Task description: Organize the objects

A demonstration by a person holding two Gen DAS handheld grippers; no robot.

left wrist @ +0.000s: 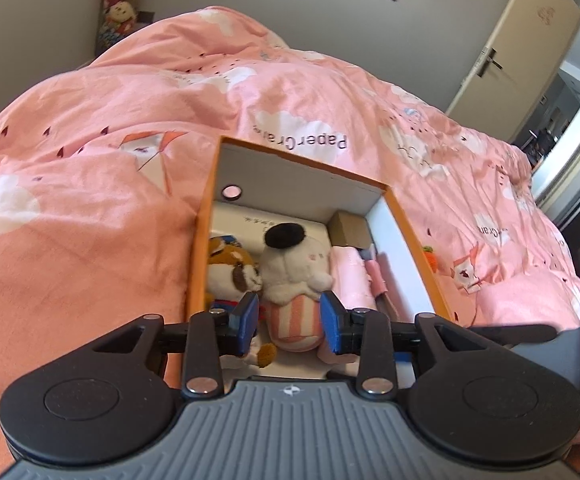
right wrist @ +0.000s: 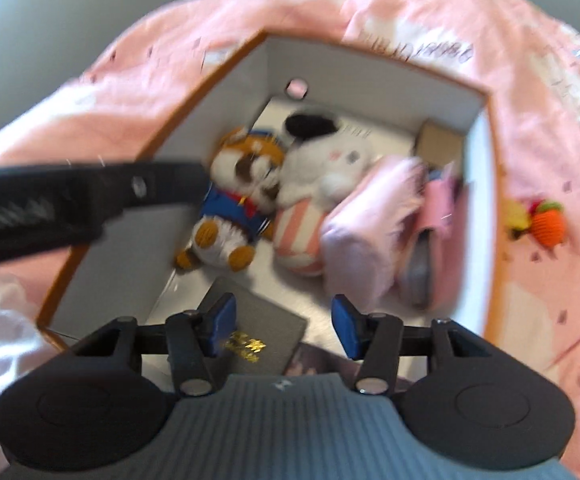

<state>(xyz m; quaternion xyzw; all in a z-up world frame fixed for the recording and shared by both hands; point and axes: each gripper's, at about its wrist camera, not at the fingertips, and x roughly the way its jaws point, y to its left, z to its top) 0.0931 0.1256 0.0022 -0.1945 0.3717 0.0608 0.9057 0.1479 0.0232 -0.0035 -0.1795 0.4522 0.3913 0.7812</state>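
An orange box with white inner walls (left wrist: 298,182) (right wrist: 370,64) sits on a pink bed. Inside lie a white plush with a black ear and pink-striped body (left wrist: 294,268) (right wrist: 322,168), a brown plush in blue clothes (left wrist: 233,276) (right wrist: 241,196), a folded pink cloth (right wrist: 362,232), and a dark grey booklet with gold print (right wrist: 257,328). My left gripper (left wrist: 290,318) is open above the box, its pads either side of the striped plush without touching it. My right gripper (right wrist: 283,326) is open and empty over the booklet.
A small orange knitted carrot toy (right wrist: 546,222) (left wrist: 430,258) lies on the pink duvet (left wrist: 129,128) right of the box. A small cardboard box (left wrist: 350,228) sits in the box's far corner. A door (left wrist: 522,40) stands open at the far right.
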